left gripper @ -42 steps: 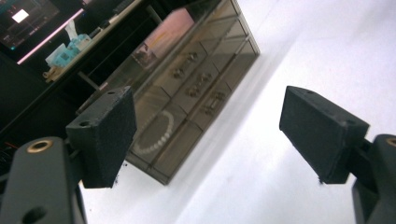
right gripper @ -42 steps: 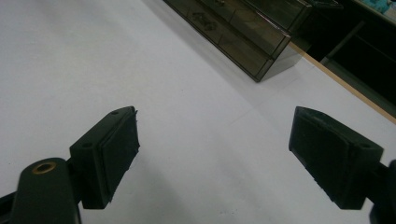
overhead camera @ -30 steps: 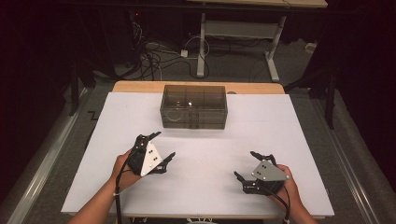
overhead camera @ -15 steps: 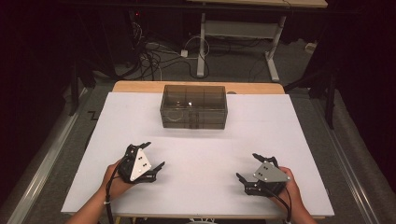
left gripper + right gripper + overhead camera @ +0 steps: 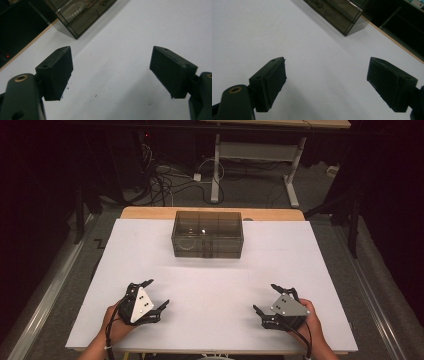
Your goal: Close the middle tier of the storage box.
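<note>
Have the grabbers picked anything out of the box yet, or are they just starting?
Just starting, it looks. The left gripper and right gripper are both open and empty, low over the white table. The see-through box sits far off, untouched. Reaching it and handling what's inside is all left.

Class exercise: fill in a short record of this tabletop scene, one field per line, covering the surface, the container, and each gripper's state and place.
Surface: white table top
Container: smoky see-through box with compartments, at the far middle, closed or open cannot be told
Left gripper: open, holding nothing, near left edge
Right gripper: open, holding nothing, near right edge
Contact with box: none
</note>
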